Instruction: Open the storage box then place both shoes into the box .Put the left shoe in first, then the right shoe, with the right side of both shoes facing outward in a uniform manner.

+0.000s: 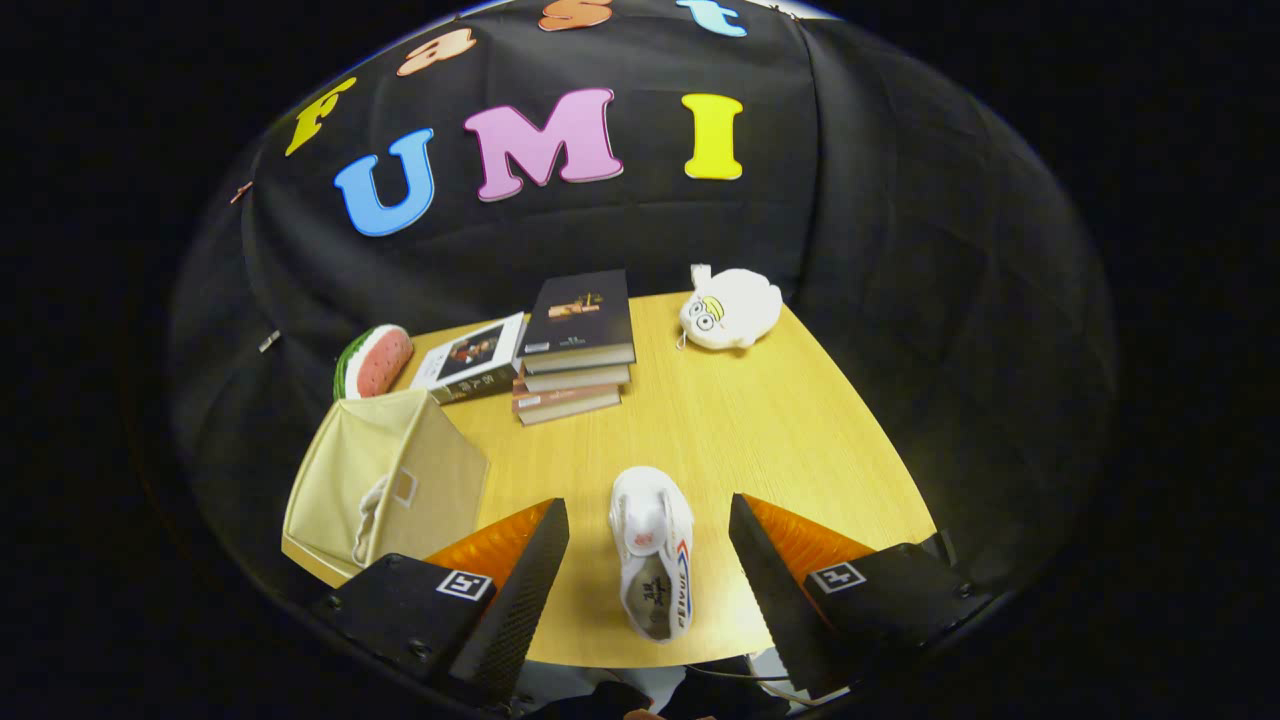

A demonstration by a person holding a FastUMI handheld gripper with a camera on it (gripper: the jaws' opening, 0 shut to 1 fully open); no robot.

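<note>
Shoe (651, 551) between tongs (648, 560), box (385, 480) left

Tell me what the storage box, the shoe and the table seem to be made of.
Storage box: pale fabric, matte, soft sagging walls. Shoe, lying between the open claw's fingers: white canvas by its cloth look, probably a rubber sole. Table: light wood or wood-look laminate, smooth, faint grain lines.

The gripper view rides on the gripper (648, 560) and looks forward and steeply down from above the near edge of the wooden table (760, 420), facing the booth's black cloth wall (900, 250) beyond its far edge.
</note>
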